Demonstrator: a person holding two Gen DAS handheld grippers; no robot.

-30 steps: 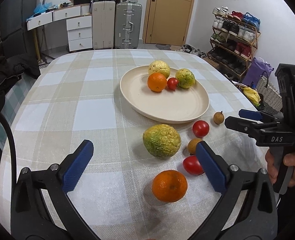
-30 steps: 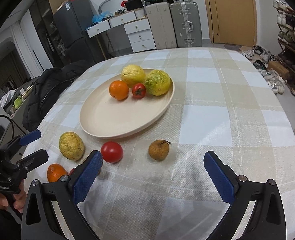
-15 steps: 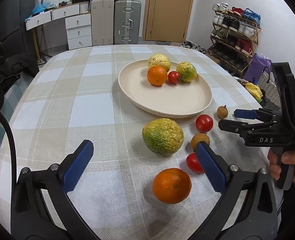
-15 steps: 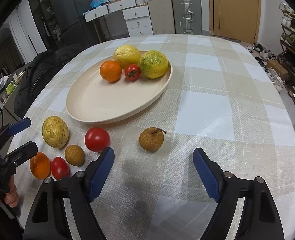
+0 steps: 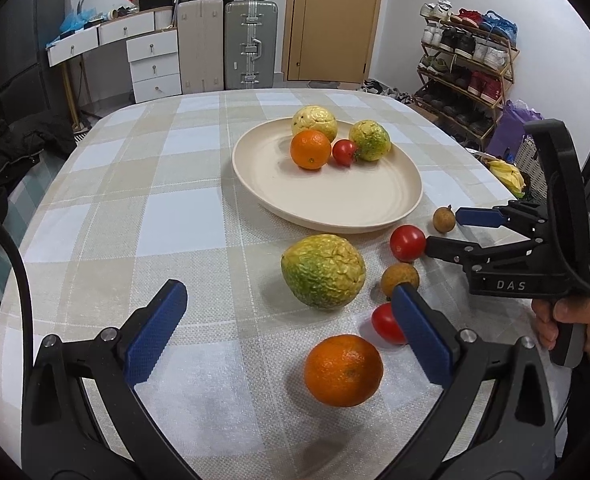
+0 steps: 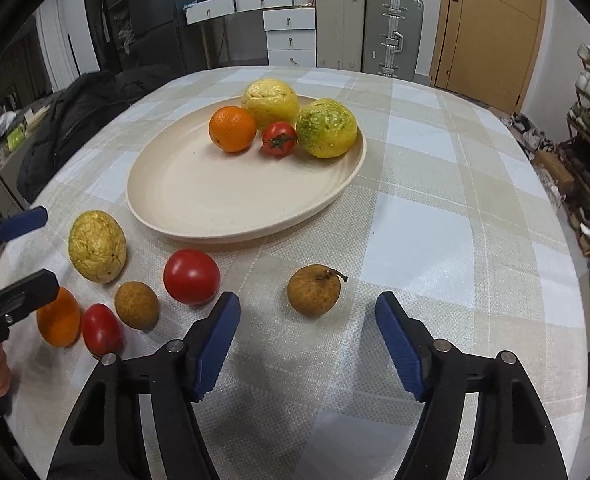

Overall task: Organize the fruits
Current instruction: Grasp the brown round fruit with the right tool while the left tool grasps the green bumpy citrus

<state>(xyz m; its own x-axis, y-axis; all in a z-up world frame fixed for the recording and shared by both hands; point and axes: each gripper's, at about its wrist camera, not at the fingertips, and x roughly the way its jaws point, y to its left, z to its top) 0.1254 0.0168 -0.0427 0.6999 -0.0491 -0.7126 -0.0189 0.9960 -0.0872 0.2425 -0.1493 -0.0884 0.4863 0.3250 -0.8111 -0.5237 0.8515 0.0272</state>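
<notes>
A cream plate (image 5: 335, 200) (image 6: 199, 196) holds an orange, a small tomato and two yellow-green bumpy fruits. On the cloth near the plate lie a bumpy green-yellow fruit (image 5: 322, 270) (image 6: 97, 252), an orange (image 5: 343, 370) (image 6: 58, 318), two tomatoes (image 5: 407, 243) (image 5: 385, 322) and two brown longans (image 5: 399, 278) (image 5: 444, 219). My left gripper (image 5: 291, 336) is open and empty, just above the near orange. My right gripper (image 6: 307, 328) (image 5: 443, 230) is open and empty, its fingers on either side of the stemmed longan (image 6: 314, 290), a little short of it.
The table (image 5: 135, 208) has a checked cloth. Its right edge lies just beyond the stemmed longan. A shoe rack (image 5: 467, 56), suitcases (image 5: 251, 44) and drawers (image 5: 151, 64) stand behind. A dark coat (image 6: 83, 120) lies at the left edge.
My right gripper has moved forward and down towards the stemmed longan, with its jaws a little narrower. My left gripper has dropped slightly closer to the near orange.
</notes>
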